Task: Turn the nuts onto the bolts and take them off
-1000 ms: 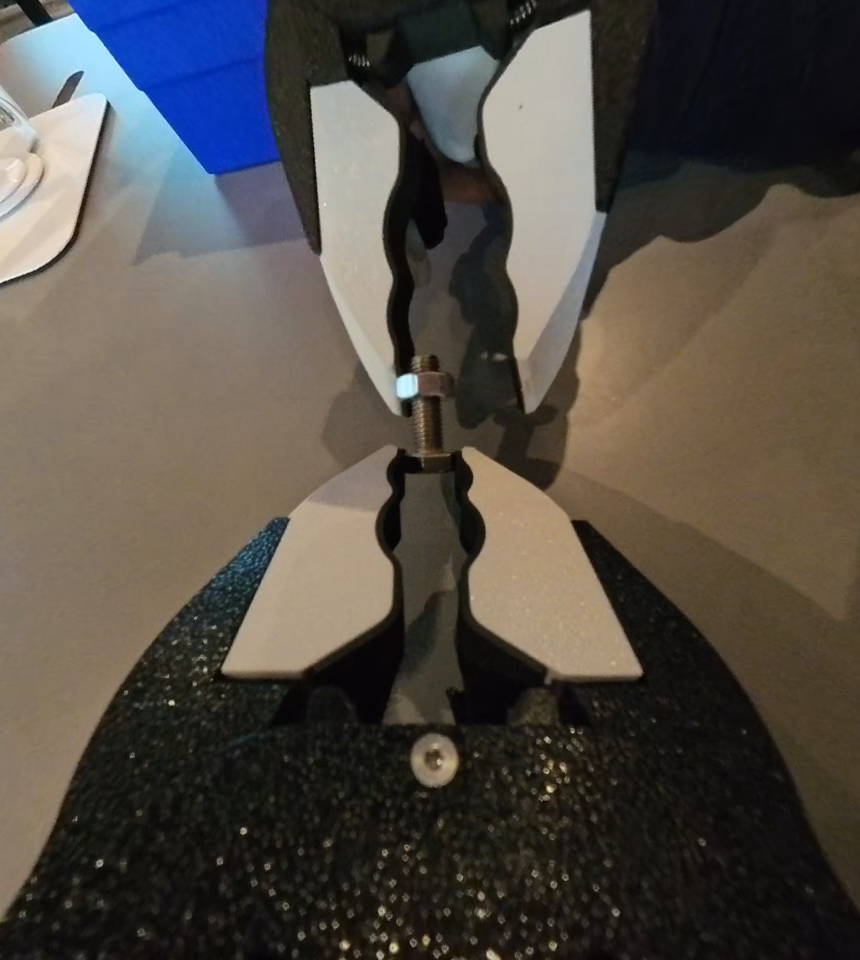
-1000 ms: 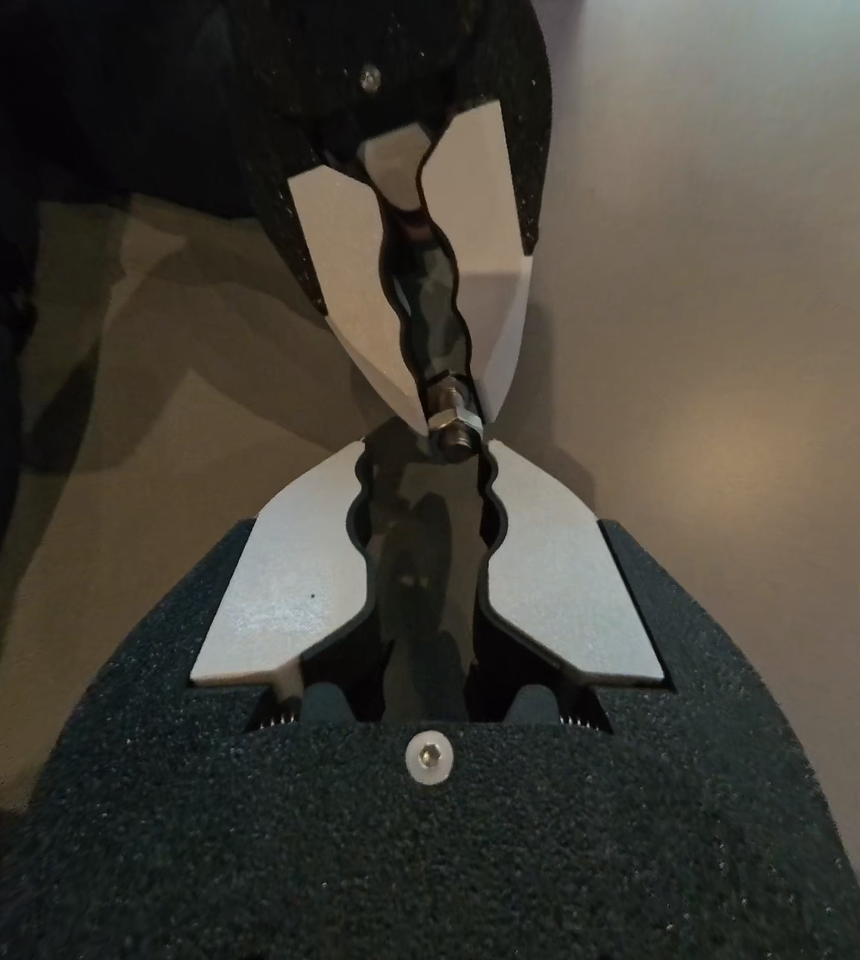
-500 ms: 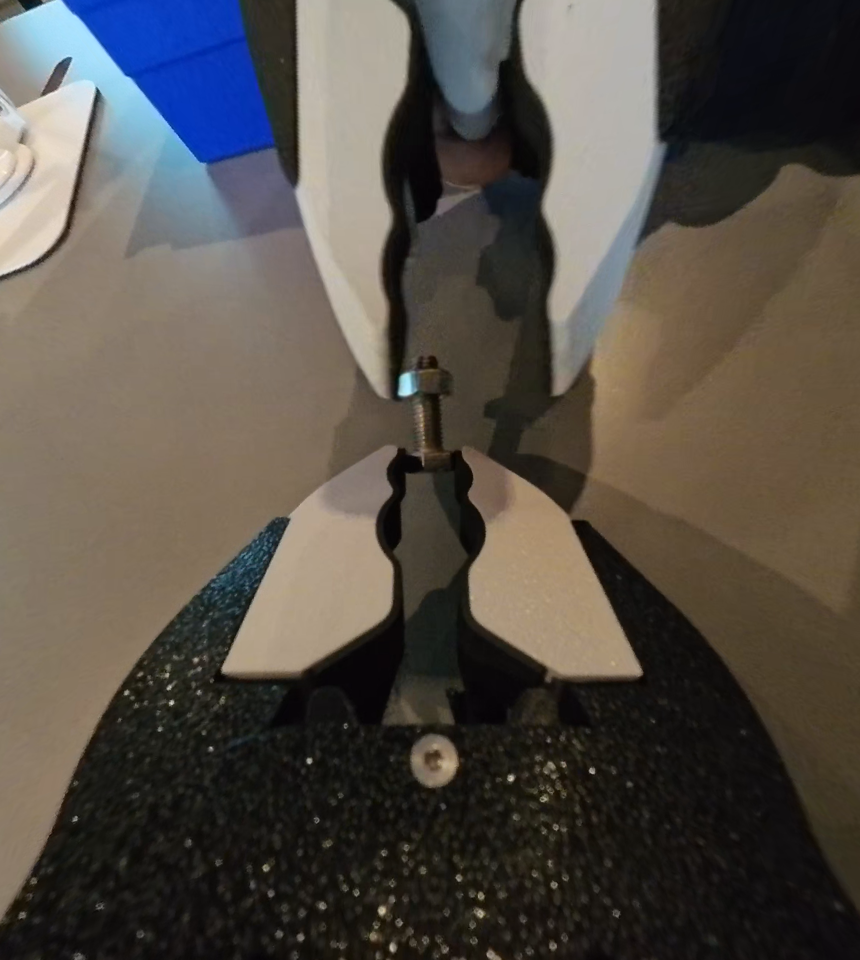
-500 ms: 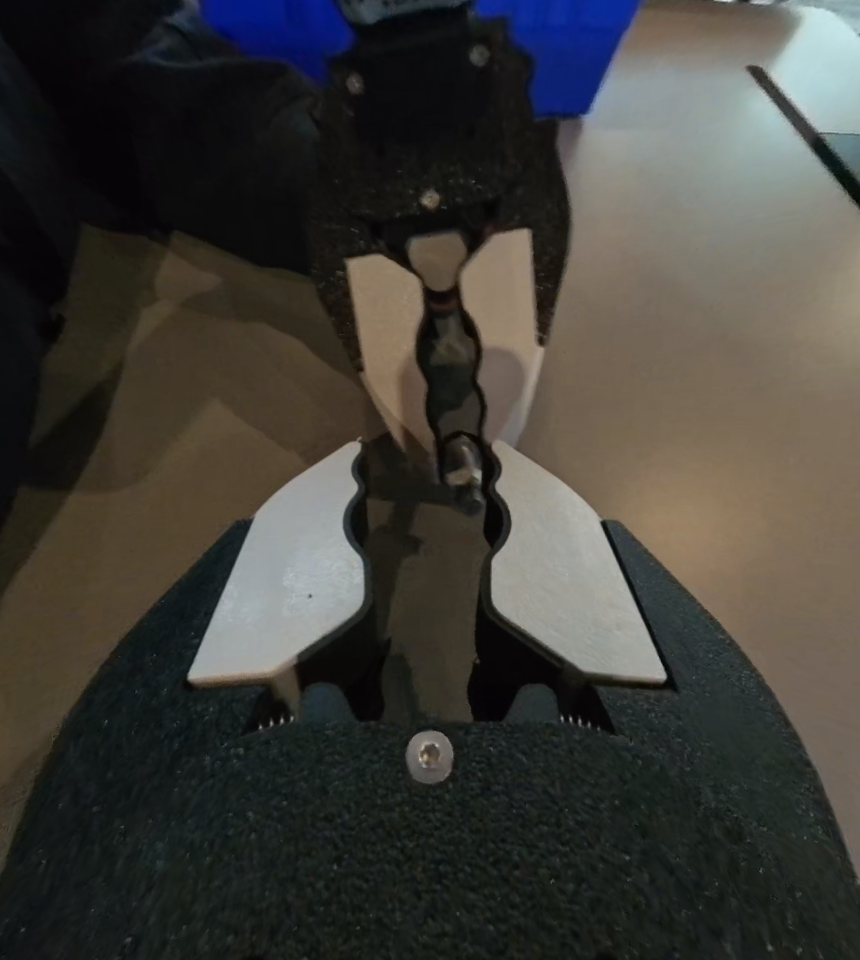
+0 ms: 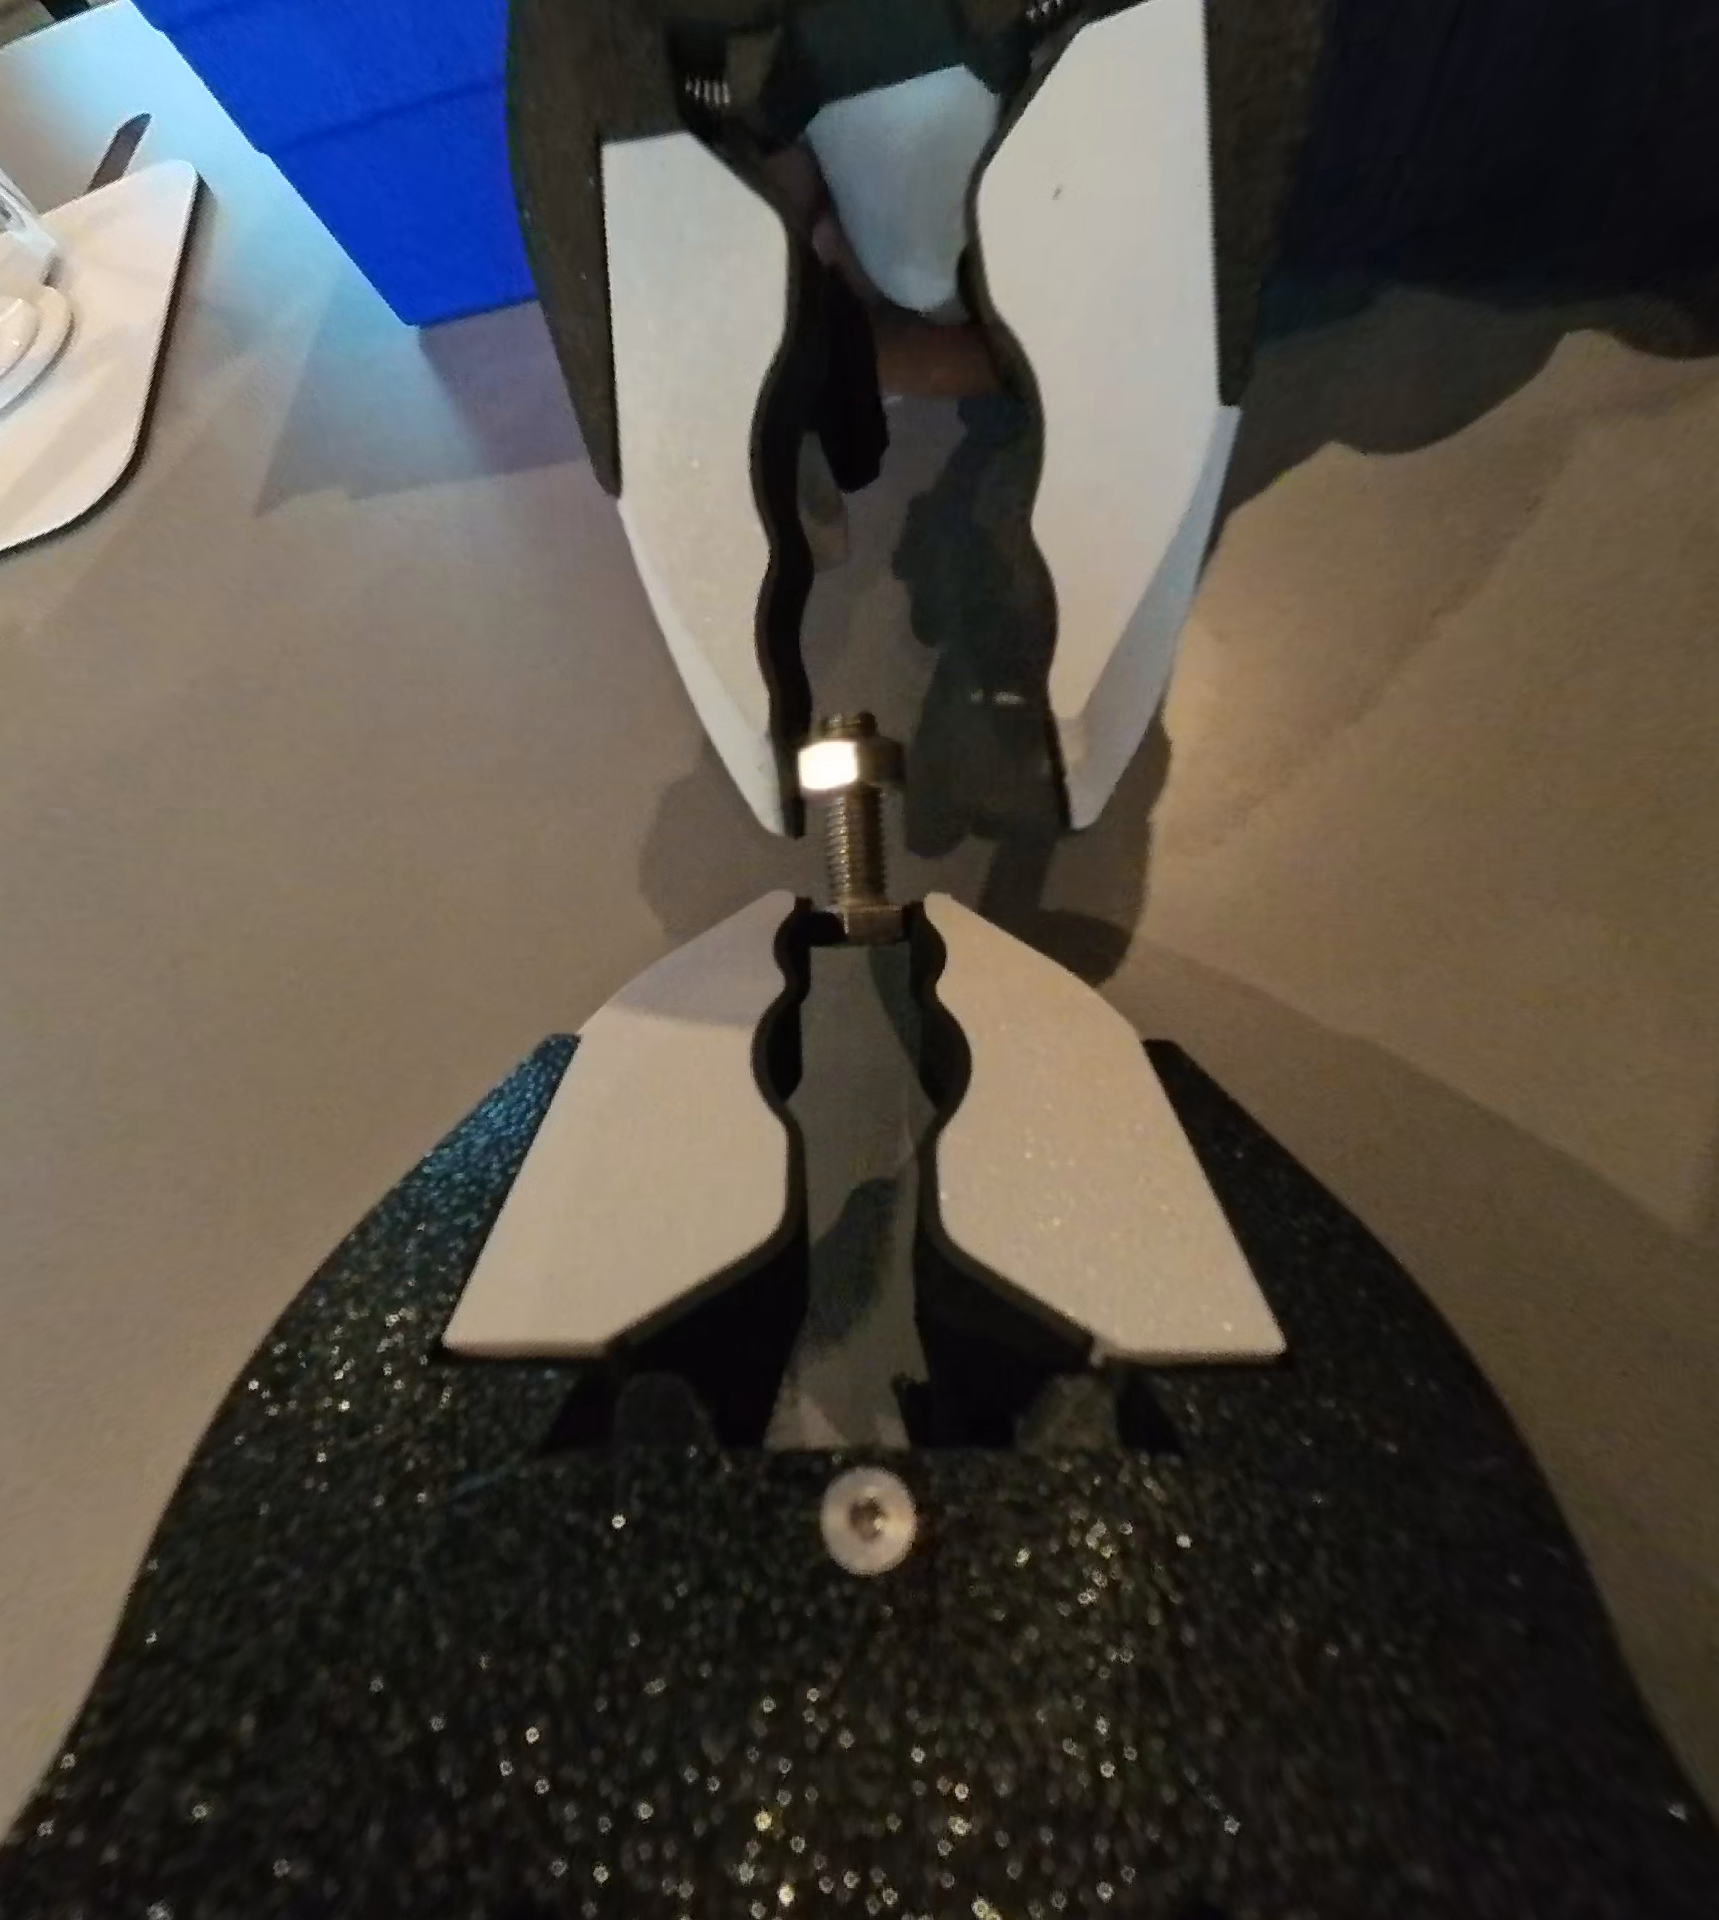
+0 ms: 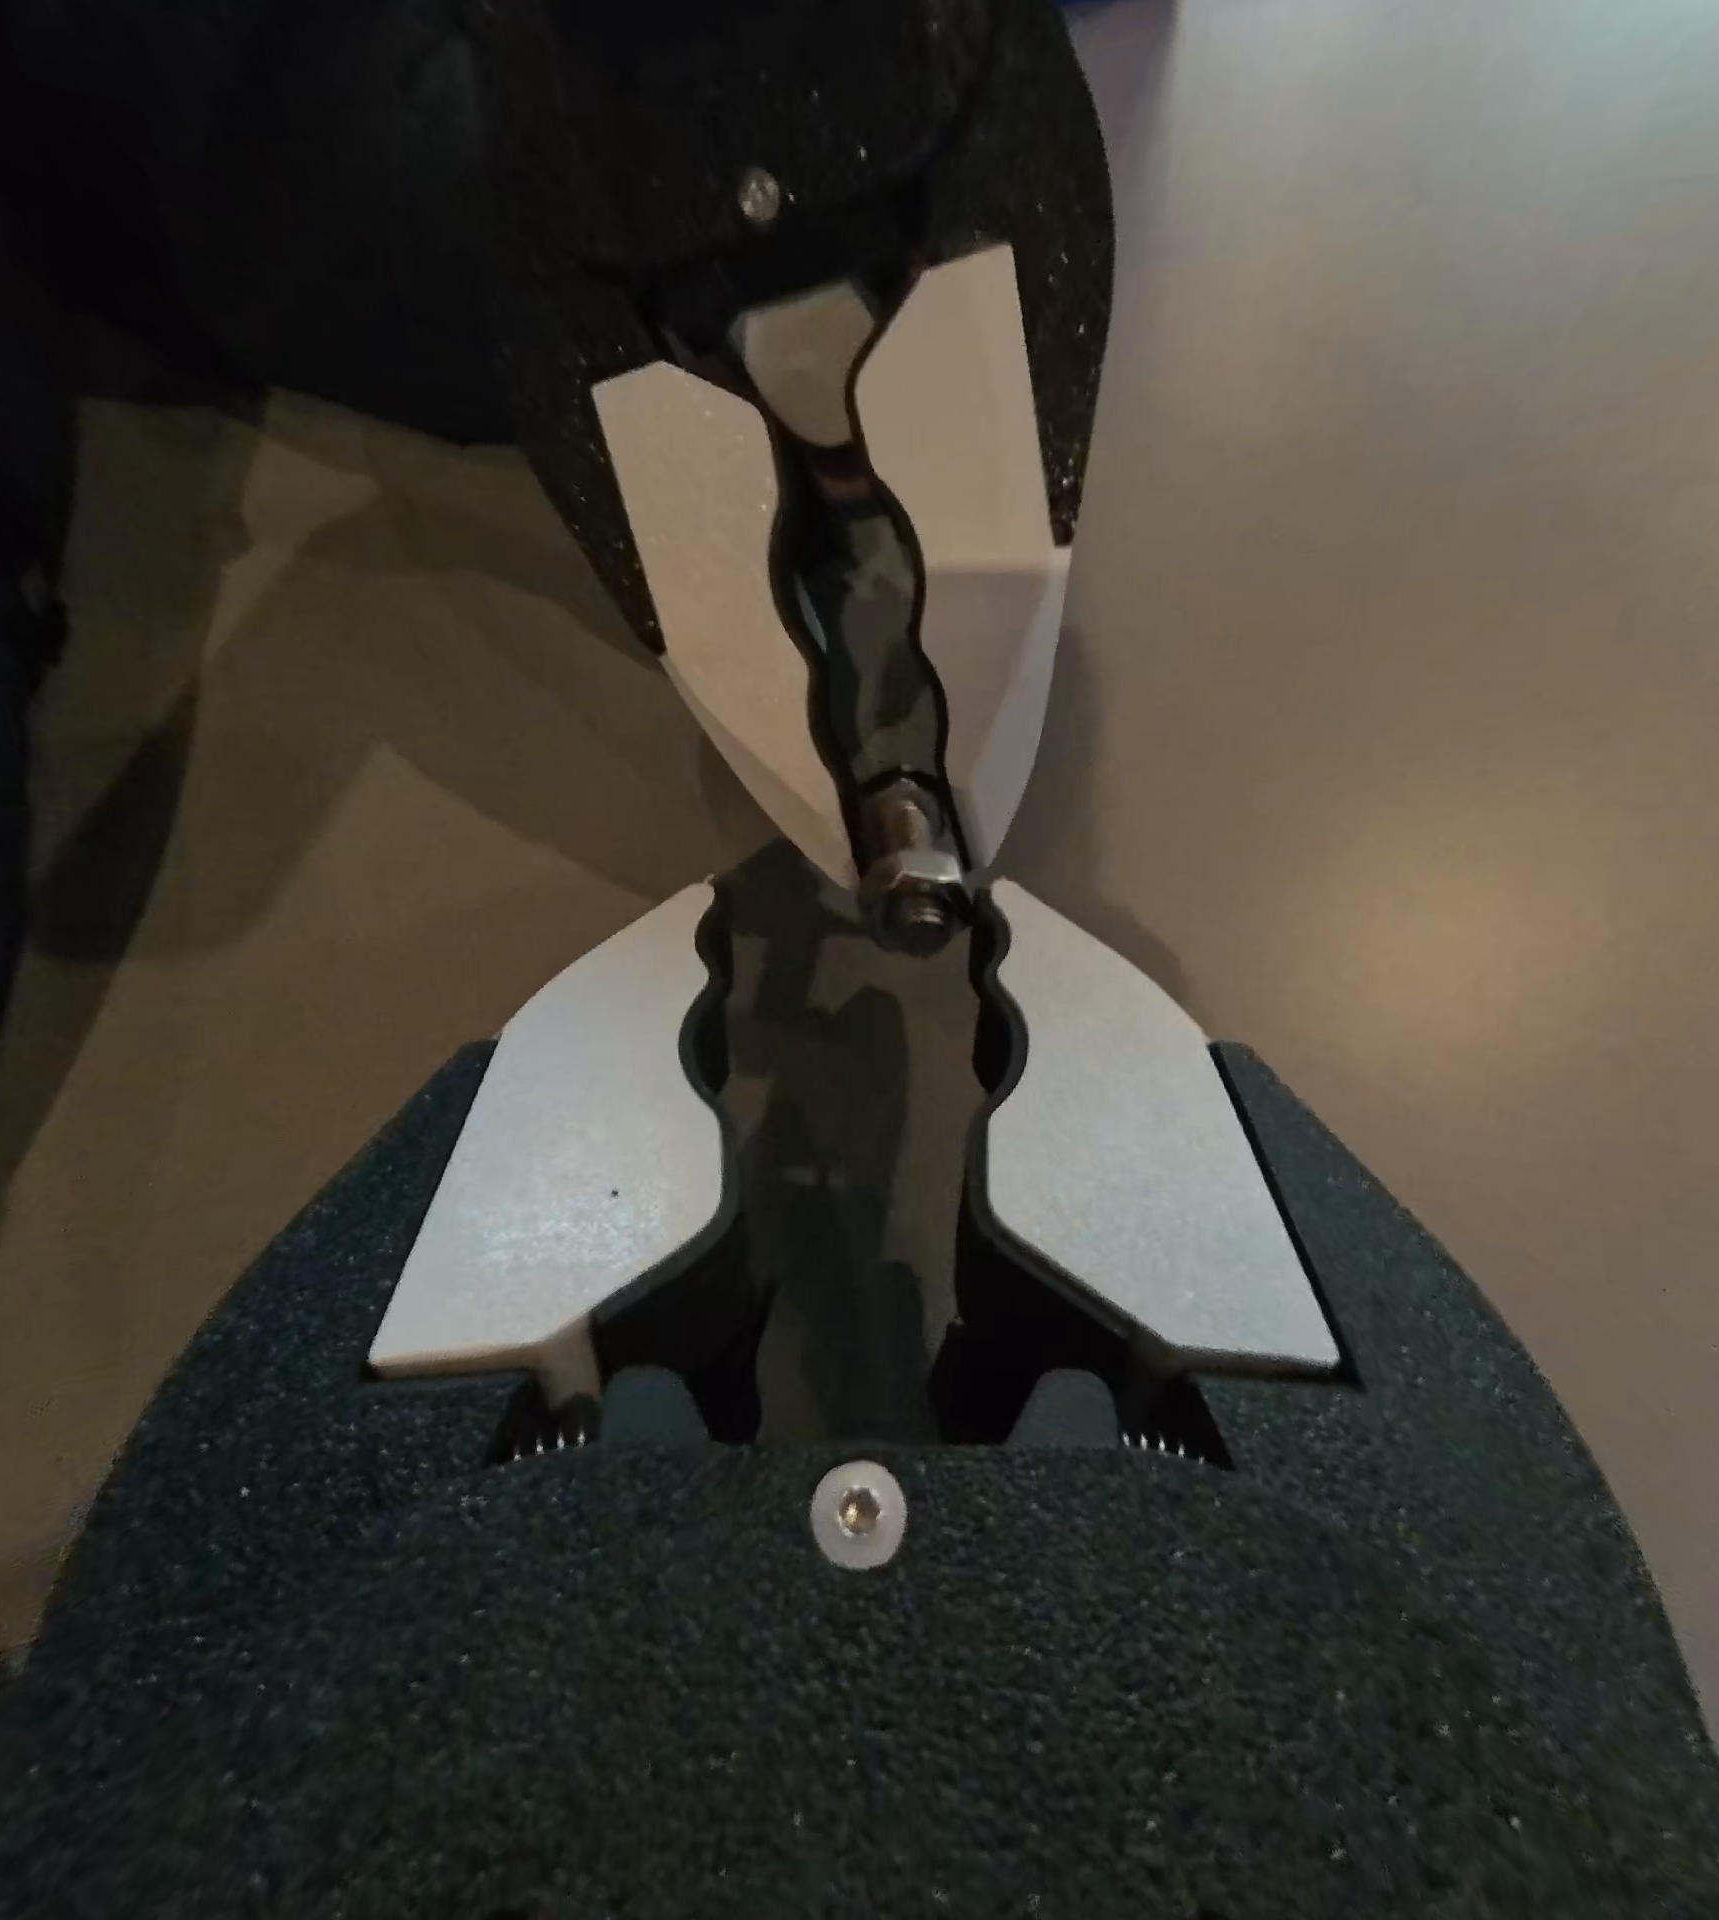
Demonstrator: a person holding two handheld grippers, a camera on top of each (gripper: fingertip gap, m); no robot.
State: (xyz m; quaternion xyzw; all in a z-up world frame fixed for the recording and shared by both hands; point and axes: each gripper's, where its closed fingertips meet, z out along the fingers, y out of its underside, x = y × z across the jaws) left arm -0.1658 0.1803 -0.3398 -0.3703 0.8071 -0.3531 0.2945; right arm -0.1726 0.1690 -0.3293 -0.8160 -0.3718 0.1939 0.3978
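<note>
Left wrist view, near to far: the left gripper (image 5: 860,920) is closed on the head of the bolt (image 5: 853,852), which stands out straight ahead from its fingertips, clear above the table (image 5: 263,831). The nut (image 5: 842,771) sits near the far end of the thread, with a short tip of bolt showing past it. Beyond, the right gripper (image 5: 922,816) faces the left one nose to nose. Its jaws stand apart; one fingertip lies against the nut's side, while the other is clear of it, so the nut is not clamped.

Right wrist view: the right gripper (image 6: 850,899) is again seen spread, with the nut (image 6: 915,888) at the inner edge of one fingertip and the bolt (image 6: 905,831) running back into the left gripper (image 6: 902,842).

Handling, as a judgement: both parts are small, rigid, light steel, smooth and apt to slip. The nut is best taken across two opposite flats, and the bolt by its hexagonal head, as now. A skewed grip risks the nut twisting out or dropping.

Pose: the two grippers are roughly coaxial, the left slightly tilted in the right wrist view. Far left lie a white board (image 5: 55,436) and a blue box (image 5: 367,135).
</note>
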